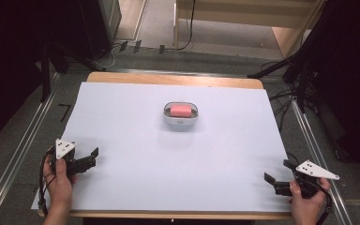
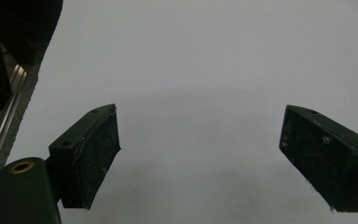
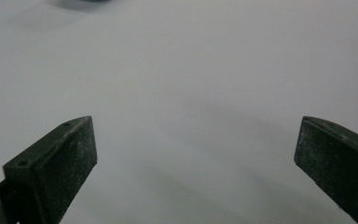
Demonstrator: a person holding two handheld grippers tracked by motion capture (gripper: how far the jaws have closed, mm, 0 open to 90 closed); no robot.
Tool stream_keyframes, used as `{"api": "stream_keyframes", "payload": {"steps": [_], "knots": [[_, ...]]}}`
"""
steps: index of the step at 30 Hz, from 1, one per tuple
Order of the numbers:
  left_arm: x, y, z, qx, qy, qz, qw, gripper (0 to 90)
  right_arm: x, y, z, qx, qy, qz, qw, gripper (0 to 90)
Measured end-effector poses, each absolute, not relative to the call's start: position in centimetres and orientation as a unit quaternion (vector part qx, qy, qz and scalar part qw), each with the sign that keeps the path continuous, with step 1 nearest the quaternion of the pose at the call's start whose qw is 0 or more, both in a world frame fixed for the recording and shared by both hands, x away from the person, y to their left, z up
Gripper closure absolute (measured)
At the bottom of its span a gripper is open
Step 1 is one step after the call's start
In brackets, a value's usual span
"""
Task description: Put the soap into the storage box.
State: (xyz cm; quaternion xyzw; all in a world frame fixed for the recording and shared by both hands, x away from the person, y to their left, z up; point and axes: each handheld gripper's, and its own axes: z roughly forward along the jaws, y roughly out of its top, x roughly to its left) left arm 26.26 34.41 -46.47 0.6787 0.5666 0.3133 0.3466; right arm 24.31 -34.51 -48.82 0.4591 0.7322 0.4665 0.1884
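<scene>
A small white dish [image 1: 181,121] stands near the middle of the white table sheet, a little toward the far side, with a pink block [image 1: 180,110] lying in it. My left gripper [image 1: 92,157] rests at the near left corner, held by a hand, open with nothing between its jaws. My right gripper [image 1: 278,171] sits at the near right corner, also open and empty. In the left gripper view the left gripper [image 2: 200,156] has its jaws spread wide over bare sheet. The right gripper [image 3: 196,161] looks the same in its own view.
The white sheet [image 1: 136,183] covers a wooden table whose far edge [image 1: 173,79] shows. Metal rails [image 1: 18,154] run along both sides on the floor. Dark stands and cables [image 1: 304,70] crowd the far right, beyond the table.
</scene>
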Motion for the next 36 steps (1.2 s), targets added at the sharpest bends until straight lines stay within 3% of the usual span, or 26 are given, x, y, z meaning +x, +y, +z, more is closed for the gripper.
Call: {"api": "stream_keyframes", "payload": {"steps": [36], "knots": [[26.3, 34.46, -46.47, 0.679, 0.569, 0.311, 0.346, 12.9, 24.65, -34.23, -49.01, 0.497, 0.722, 0.436, 0.204, 0.0]]}}
